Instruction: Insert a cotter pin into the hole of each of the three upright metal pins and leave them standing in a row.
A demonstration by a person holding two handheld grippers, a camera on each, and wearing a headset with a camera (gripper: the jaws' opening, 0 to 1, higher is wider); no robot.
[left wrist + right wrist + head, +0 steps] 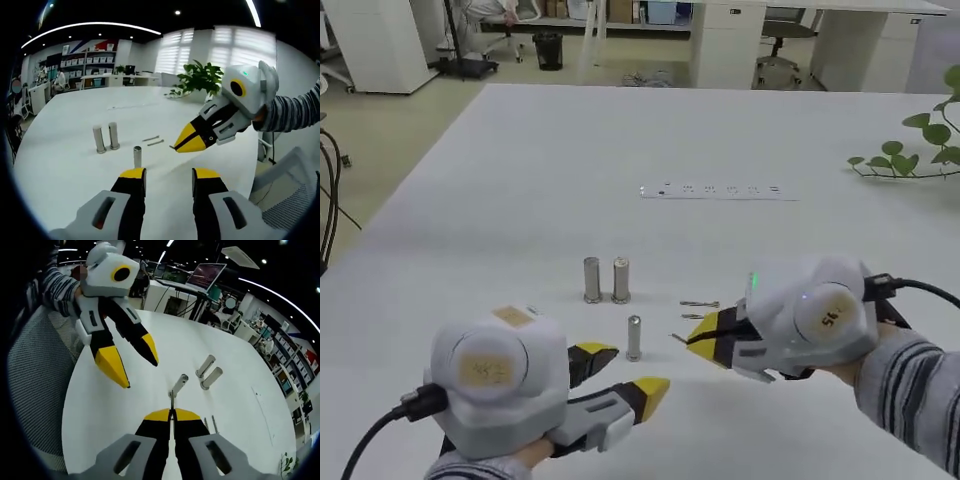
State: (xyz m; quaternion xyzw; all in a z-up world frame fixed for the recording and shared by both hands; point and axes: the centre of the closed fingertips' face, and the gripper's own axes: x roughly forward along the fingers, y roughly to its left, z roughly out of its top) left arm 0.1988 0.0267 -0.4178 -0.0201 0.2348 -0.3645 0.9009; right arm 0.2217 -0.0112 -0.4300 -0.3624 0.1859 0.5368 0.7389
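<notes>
left gripper (635, 368) lower left, jaws gaping wide, hovering, likely to steady | right gripper (695, 335) pinching cotter pin (171, 399), aiming it at front metal pin (634, 337), frame centre

The table (620, 150) is plain white. The three metal pins (634, 338) are silvery grey, and so is the thin cotter pin (171, 398). The left hand-held gripper (635, 368) and the right hand-held gripper (692, 340) have pale grey bodies and black jaws tipped yellow. The sleeve (910, 382) is grey with darker stripes; the plant (892, 148) is green.
</notes>
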